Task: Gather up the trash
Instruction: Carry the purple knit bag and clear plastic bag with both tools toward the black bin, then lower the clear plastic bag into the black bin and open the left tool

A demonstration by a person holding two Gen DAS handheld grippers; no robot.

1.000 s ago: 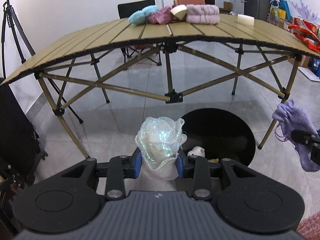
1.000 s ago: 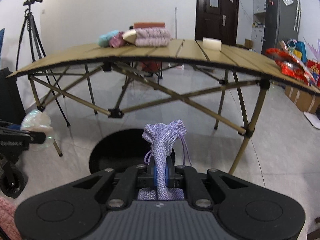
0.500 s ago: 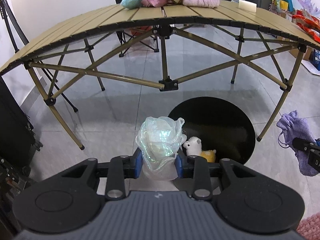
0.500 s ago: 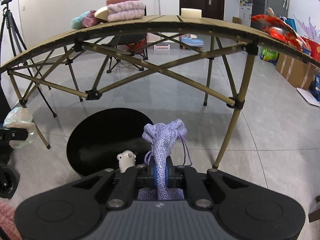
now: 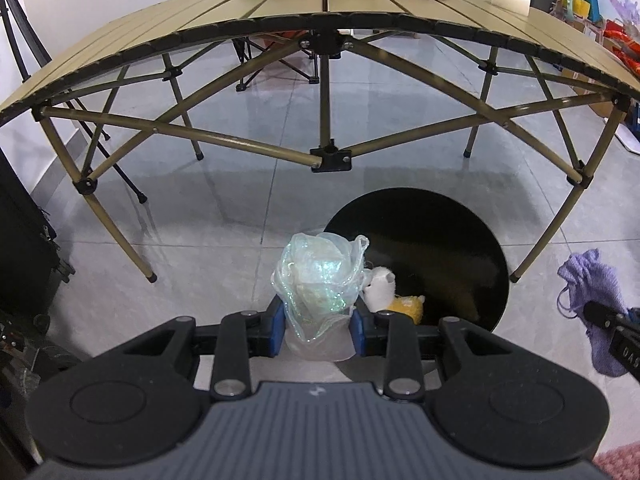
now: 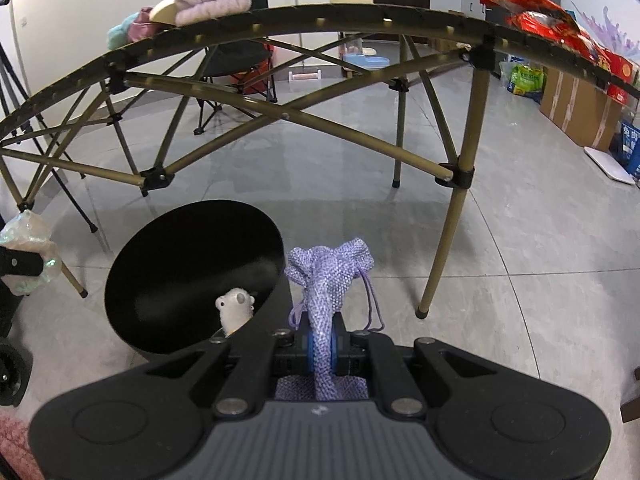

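Currently, a crumpled, iridescent clear plastic bag [image 5: 318,276] is being held between the blue pads of the left hand-held gripper [image 5: 319,330], whose jaws are being kept fairly wide by the bag's bulk. The bag is being carried just beside the near left rim of a round black bin [image 5: 432,236] standing on the grey tiled floor [image 5: 224,220], below the front edge of the slatted tan folding surface [image 5: 320,12]. Inside the bin, a small white plush animal [image 6: 236,308] is being seen near the near wall, and something yellow [image 5: 406,306], possibly a second soft toy, is lying against it. A lilac knitted drawstring pouch [image 6: 328,280] is being pinched in the right hand-held gripper [image 6: 322,348], its jaws drawn narrow around the fabric, with the pouch's gathered top standing upright above them. The pouch is being held just to the right of the bin's rim, near a tan leg [image 6: 448,236] of the surface.
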